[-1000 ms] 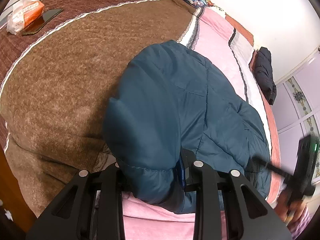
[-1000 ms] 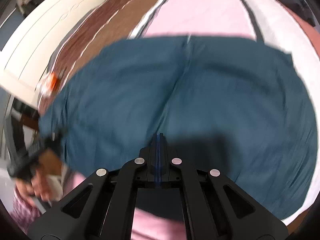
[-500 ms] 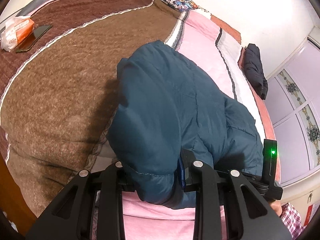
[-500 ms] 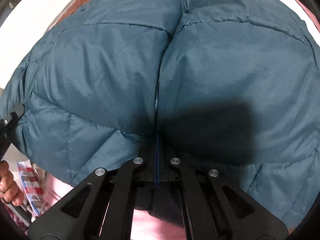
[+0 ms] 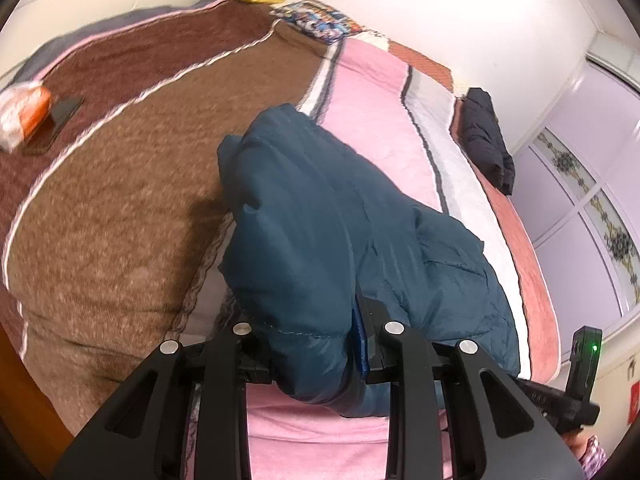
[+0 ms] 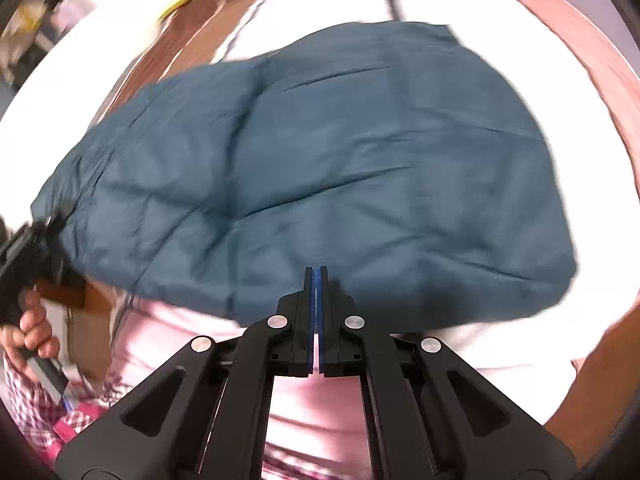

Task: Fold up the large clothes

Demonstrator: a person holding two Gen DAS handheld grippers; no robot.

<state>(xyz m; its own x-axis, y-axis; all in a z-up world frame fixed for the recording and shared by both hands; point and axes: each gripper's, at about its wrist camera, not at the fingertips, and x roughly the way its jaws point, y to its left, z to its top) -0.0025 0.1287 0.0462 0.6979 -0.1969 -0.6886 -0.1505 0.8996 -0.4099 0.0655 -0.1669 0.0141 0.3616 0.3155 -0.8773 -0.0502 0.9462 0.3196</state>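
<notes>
A teal puffer jacket (image 5: pixel 320 240) lies bunched on the bed, across the seam between the brown blanket (image 5: pixel 120 200) and the pink blanket (image 5: pixel 372 112). My left gripper (image 5: pixel 308 320) is shut on a thick fold of its near edge, which is raised off the bed. The right wrist view is blurred. In it the jacket (image 6: pixel 340 160) spreads wide. My right gripper (image 6: pixel 316 276) is shut, pads together, its tip over the jacket's near hem with nothing seen between the pads. The left gripper (image 6: pixel 28 256) shows there at the jacket's left corner, held by a hand (image 6: pixel 32 332).
A dark garment (image 5: pixel 484 136) lies at the bed's far right edge. A phone (image 5: pixel 56 120) and a white and orange packet (image 5: pixel 20 116) rest on the brown blanket at far left. Pillows sit by the headboard. Wardrobe doors (image 5: pixel 592 200) stand to the right.
My left gripper has risen with the jacket fold, so more of the bed and wall shows. My right gripper has drawn back from the jacket, which no longer fills its view.
</notes>
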